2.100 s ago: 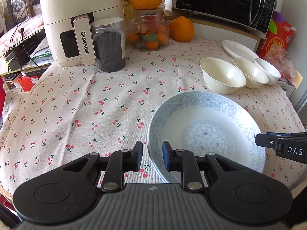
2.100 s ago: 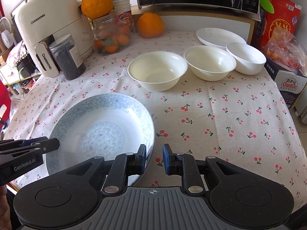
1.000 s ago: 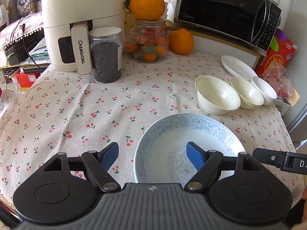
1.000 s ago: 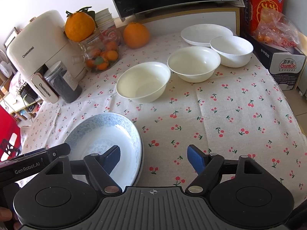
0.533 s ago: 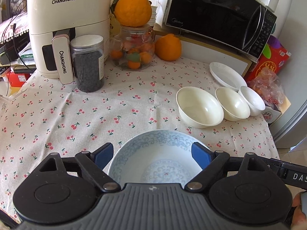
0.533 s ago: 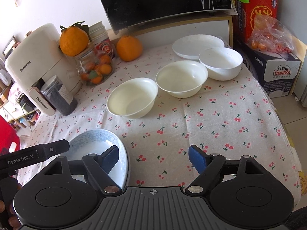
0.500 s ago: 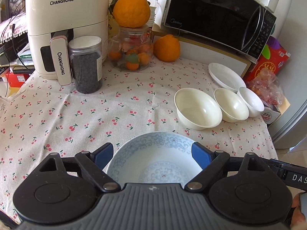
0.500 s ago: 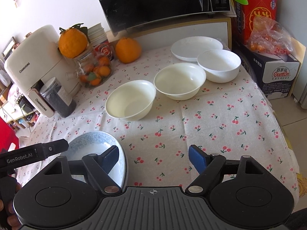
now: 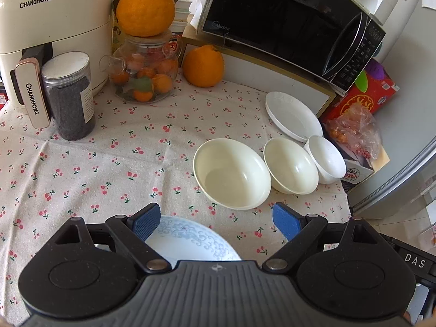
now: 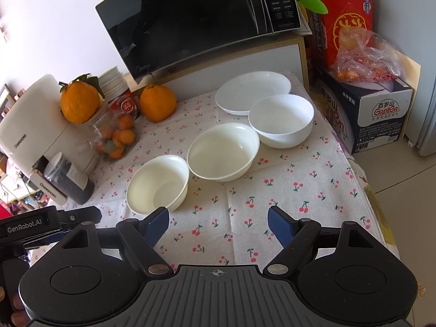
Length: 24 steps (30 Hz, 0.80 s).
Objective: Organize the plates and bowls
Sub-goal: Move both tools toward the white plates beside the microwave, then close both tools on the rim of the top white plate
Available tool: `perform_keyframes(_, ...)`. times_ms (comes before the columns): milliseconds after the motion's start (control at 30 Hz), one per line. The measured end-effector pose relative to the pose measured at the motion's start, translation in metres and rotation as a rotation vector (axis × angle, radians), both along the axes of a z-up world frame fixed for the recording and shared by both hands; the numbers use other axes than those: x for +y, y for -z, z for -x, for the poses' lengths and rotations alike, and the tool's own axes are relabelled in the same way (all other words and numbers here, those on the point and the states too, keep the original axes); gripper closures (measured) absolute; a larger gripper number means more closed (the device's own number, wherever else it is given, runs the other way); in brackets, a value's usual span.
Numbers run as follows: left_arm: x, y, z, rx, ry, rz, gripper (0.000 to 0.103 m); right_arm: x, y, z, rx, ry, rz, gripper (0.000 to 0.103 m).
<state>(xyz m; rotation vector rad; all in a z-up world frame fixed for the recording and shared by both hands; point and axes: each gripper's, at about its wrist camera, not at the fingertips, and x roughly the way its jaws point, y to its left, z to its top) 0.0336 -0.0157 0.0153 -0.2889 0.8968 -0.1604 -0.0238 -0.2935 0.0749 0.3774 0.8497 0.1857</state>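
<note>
A blue-patterned bowl (image 9: 190, 242) sits on the cherry tablecloth just under my open left gripper (image 9: 216, 222), mostly hidden by it. Three white bowls stand in a row: a large one (image 9: 231, 174) (image 10: 158, 184), a middle one (image 9: 290, 170) (image 10: 223, 155) and a small one (image 9: 325, 159) (image 10: 280, 120). A white plate (image 9: 293, 115) (image 10: 252, 91) lies behind them by the microwave stand. My right gripper (image 10: 218, 223) is open and empty above bare cloth, in front of the large and middle bowls.
An air fryer (image 9: 51, 27), a dark jar (image 9: 69, 95), a glass jar of fruit (image 9: 144, 76), oranges (image 9: 203, 65) and a microwave (image 9: 286, 24) line the back. Boxes and a bag (image 10: 365, 54) stand at the right table edge (image 10: 362, 177).
Both grippers opened from shut about a second or two ago and have pulled back and risen. The blue bowl has slipped low under the left gripper and out of the right view.
</note>
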Motion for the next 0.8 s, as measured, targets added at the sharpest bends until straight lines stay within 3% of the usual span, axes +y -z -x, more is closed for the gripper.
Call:
perform_keyframes(367,-0.034,-0.012,-0.056,-0.026,0.013,0.053,0.015,-0.052,-0.008,-0.062,-0.026,0.122,-0.014,0.022)
perform_keyframes(600,-0.051,-0.005,-0.096,-0.006,-0.016,0.091,0.017,-0.084,-0.008,-0.102,-0.062,0.2,-0.092,0.022)
perform_keyframes(800,-0.067,0.005,-0.131,0.019,-0.025,0.16,0.021,-0.113,0.012,-0.143,-0.016,0.264,-0.193,0.022)
